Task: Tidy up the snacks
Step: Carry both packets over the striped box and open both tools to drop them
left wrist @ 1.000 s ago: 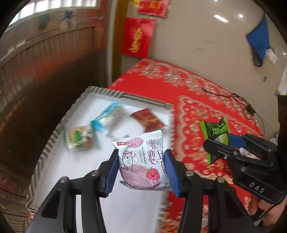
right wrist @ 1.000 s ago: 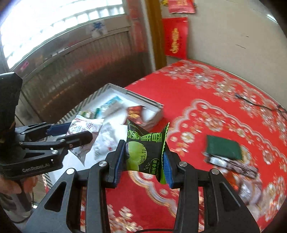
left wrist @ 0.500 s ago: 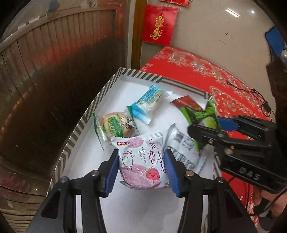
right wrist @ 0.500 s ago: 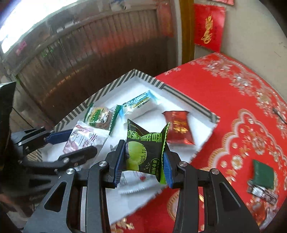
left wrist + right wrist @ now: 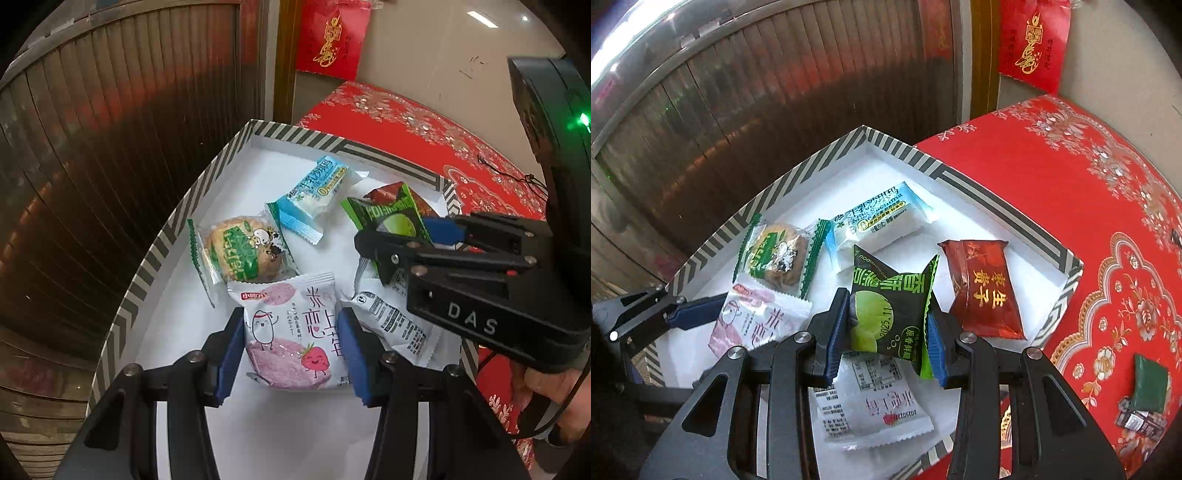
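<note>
Now over box [image 5: 1004, 218]; right gripper [image 5: 886, 328] clamps light, crinkly green packet [image 5: 890, 314]; left gripper [image 5: 291, 343] clamps soft pink packet [image 5: 291, 332] by its sides.

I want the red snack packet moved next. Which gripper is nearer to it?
Right. The right gripper, shut on the green packet, hovers just beside the red packet. The left gripper, holding the pink packet, is across the tray.
</note>
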Demonstrator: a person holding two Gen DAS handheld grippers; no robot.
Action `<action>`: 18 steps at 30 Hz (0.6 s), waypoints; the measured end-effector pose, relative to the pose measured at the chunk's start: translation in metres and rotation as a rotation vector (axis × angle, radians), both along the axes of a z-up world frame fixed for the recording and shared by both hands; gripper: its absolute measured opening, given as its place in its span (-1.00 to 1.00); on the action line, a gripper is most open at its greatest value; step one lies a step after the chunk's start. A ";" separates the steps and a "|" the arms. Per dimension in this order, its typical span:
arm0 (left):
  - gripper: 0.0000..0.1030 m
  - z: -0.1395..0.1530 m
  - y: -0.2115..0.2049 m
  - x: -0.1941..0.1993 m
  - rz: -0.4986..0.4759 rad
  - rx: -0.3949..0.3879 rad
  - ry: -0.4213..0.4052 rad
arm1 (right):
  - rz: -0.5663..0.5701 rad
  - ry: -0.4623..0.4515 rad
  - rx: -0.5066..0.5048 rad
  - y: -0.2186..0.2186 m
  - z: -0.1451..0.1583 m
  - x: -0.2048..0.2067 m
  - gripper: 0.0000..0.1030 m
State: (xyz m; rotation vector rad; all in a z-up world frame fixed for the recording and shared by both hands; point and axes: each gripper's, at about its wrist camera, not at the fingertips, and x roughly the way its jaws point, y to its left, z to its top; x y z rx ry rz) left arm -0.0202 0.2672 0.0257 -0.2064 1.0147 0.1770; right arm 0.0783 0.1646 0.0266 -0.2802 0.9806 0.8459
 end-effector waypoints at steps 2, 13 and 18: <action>0.02 -0.002 0.000 0.002 -0.001 0.000 0.007 | -0.001 0.000 -0.004 0.002 -0.001 0.001 -0.27; 0.04 -0.006 -0.003 0.007 -0.001 0.016 0.032 | -0.006 -0.003 -0.010 0.010 -0.008 0.010 -0.21; 0.05 -0.007 -0.004 0.007 -0.002 0.025 0.035 | -0.014 -0.010 -0.007 0.011 -0.003 0.009 -0.08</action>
